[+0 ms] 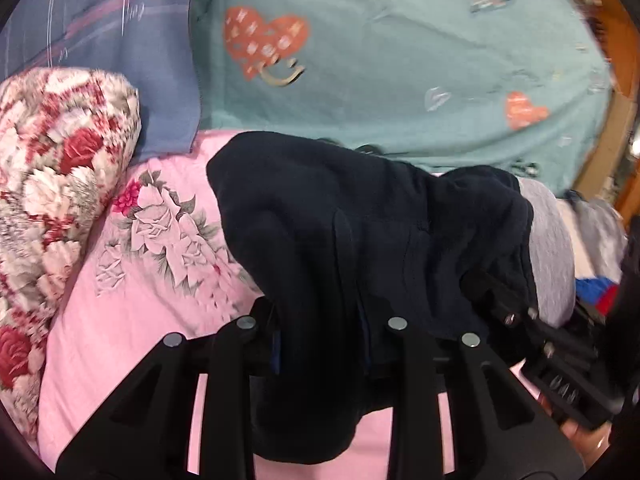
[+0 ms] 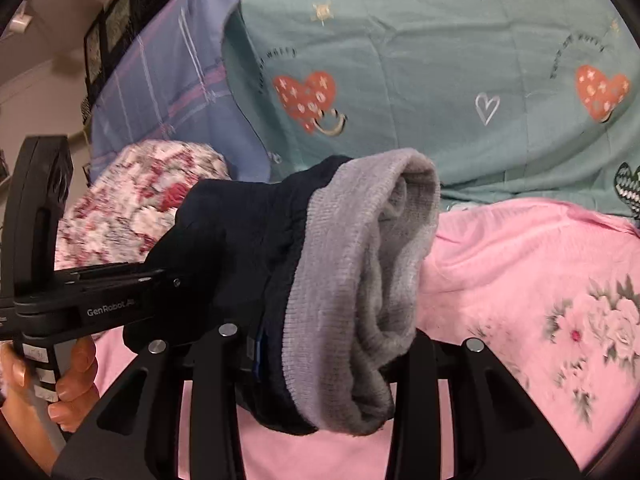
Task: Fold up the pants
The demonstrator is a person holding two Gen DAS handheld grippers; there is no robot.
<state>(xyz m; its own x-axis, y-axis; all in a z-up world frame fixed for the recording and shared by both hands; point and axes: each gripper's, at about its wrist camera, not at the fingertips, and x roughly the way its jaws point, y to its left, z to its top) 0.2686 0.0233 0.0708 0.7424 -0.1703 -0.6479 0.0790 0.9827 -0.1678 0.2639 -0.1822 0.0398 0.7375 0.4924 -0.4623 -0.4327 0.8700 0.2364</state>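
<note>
One pair of pants, dark navy with a grey lining turned out at the ribbed edge, bunched and lifted over a bed. Two grippers, both clamped on the cloth: left gripper with fabric draped between and over its jaws, fingertips hidden under the folds; right gripper likewise buried in the navy-and-grey bundle. Seen from the right wrist, left gripper reaching in from the left edge, pinching the navy side, one hand wrapped round its handle. Seen from the left wrist, right gripper biting the cloth at the right, blurred. Below, one pink floral sheet; beyond, one teal quilt printed with hearts, two red hearts in either view; one blue plaid pillow; one rose-patterned roll at the left.
</note>
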